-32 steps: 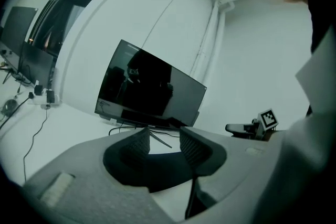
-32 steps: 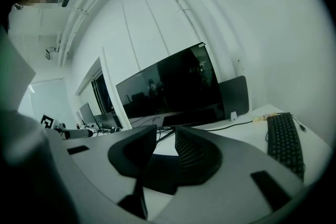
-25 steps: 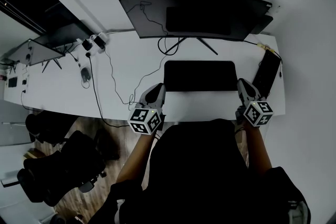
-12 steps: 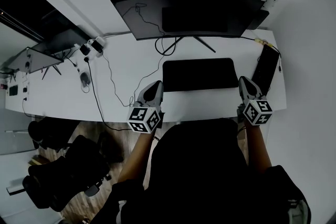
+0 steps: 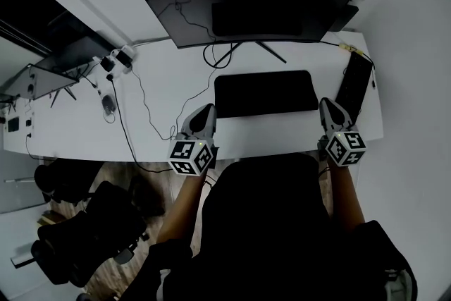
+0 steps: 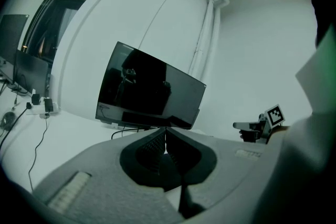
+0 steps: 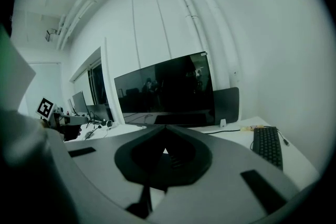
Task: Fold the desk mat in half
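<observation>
The desk mat is a flat black rectangle on the white desk, just in front of the monitor's stand. My left gripper hovers by the mat's near left corner, just off its edge. Its jaws are shut with nothing between them. Off the mat's near right corner, my right gripper is also shut and empty. Each gripper shows in the other's view, the right gripper and the left gripper, both level with the desk top.
A wide dark monitor stands behind the mat. A black keyboard lies at the desk's right end. Cables, a mouse and a power strip sit to the left. Chairs stand below the desk's front edge.
The head view has tilted, so the desk sits a little higher in the picture. Both grippers keep their places at the mat's near corners and stay shut.
</observation>
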Tool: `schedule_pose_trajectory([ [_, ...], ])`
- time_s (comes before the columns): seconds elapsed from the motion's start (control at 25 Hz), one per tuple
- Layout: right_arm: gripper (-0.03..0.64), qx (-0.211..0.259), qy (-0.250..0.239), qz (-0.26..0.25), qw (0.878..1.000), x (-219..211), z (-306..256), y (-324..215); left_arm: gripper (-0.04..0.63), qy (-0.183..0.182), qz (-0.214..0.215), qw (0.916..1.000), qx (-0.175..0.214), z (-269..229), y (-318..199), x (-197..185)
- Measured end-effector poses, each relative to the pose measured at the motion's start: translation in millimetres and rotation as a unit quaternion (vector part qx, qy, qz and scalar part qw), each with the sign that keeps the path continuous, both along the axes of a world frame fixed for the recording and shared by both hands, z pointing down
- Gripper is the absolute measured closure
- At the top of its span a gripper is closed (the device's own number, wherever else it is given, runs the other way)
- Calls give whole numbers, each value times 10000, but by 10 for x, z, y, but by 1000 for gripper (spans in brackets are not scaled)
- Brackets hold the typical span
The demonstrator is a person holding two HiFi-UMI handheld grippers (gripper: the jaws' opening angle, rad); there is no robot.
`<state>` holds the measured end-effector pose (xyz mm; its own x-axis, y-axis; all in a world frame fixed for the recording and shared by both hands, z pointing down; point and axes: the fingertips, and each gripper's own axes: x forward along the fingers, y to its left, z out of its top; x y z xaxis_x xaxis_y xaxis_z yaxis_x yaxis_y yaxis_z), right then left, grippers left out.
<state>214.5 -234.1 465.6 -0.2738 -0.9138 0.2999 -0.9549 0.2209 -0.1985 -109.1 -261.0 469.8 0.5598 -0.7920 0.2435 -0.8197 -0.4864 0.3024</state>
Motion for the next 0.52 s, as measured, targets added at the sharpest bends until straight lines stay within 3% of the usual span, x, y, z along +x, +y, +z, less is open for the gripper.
schedule_pose_trajectory([
  [0.52, 618, -27, 144, -65, 9999, -18, 0, -51, 572, -7, 41, 10000, 34, 30, -64, 46],
])
